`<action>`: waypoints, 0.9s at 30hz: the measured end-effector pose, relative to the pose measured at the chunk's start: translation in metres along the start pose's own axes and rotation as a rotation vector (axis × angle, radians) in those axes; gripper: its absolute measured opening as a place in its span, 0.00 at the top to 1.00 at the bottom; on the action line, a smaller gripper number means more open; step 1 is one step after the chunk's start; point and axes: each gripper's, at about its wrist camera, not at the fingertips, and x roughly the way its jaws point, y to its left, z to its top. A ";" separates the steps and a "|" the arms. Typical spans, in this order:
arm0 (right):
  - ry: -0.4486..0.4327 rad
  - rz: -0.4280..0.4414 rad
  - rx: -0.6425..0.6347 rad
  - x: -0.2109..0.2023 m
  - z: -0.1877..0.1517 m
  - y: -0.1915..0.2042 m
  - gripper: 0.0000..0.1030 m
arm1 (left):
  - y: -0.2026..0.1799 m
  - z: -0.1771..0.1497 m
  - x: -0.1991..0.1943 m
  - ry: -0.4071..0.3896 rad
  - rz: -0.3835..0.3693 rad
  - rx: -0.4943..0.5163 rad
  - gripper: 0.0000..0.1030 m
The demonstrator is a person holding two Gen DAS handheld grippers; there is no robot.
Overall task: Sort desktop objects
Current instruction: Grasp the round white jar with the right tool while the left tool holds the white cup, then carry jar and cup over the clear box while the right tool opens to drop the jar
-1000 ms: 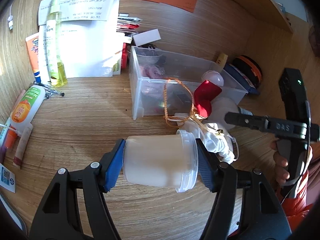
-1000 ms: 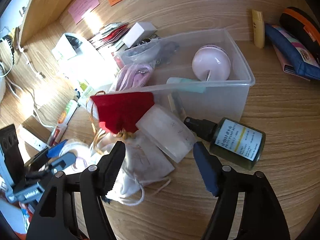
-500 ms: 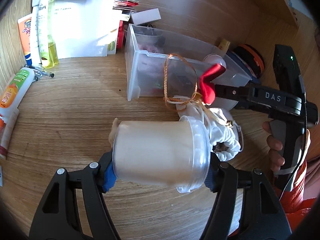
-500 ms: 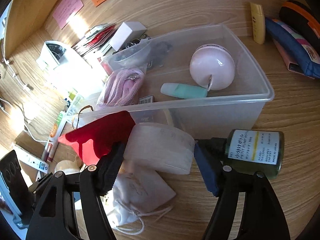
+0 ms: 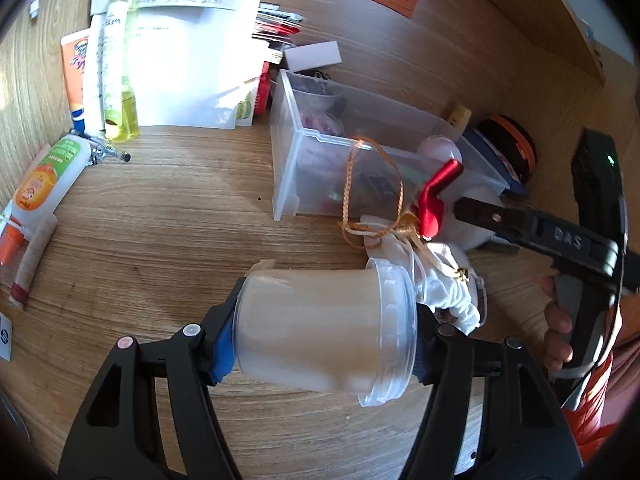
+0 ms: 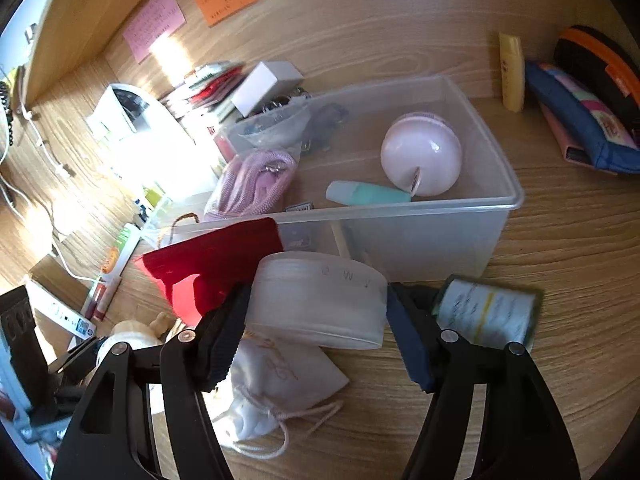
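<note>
My left gripper is shut on a milky plastic jar, held sideways above the wooden desk with its lid end to the right. In the right wrist view a frosted round jar sits between the fingers of my right gripper. The jaws are closing and both pads touch its sides. A red pouch leans at its left, a white drawstring pouch lies under it, and a dark green bottle lies at its right. Behind stands a clear bin.
The bin holds a pink ball, a teal tube and a pink cord. Pencil cases lie at the far right. Sunscreen tubes, a yellow bottle and papers crowd the left.
My right gripper has moved forward around the frosted jar, which now sits between its pads, close to the bin. The left gripper still holds its jar, slightly tilted.
</note>
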 end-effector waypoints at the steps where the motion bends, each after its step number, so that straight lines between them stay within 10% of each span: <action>1: -0.008 -0.002 -0.004 -0.004 -0.001 0.001 0.37 | 0.001 0.002 0.000 -0.002 -0.006 -0.010 0.36; 27: -0.182 -0.006 -0.046 -0.072 0.025 -0.009 0.37 | 0.001 0.073 -0.028 -0.193 -0.015 -0.025 0.36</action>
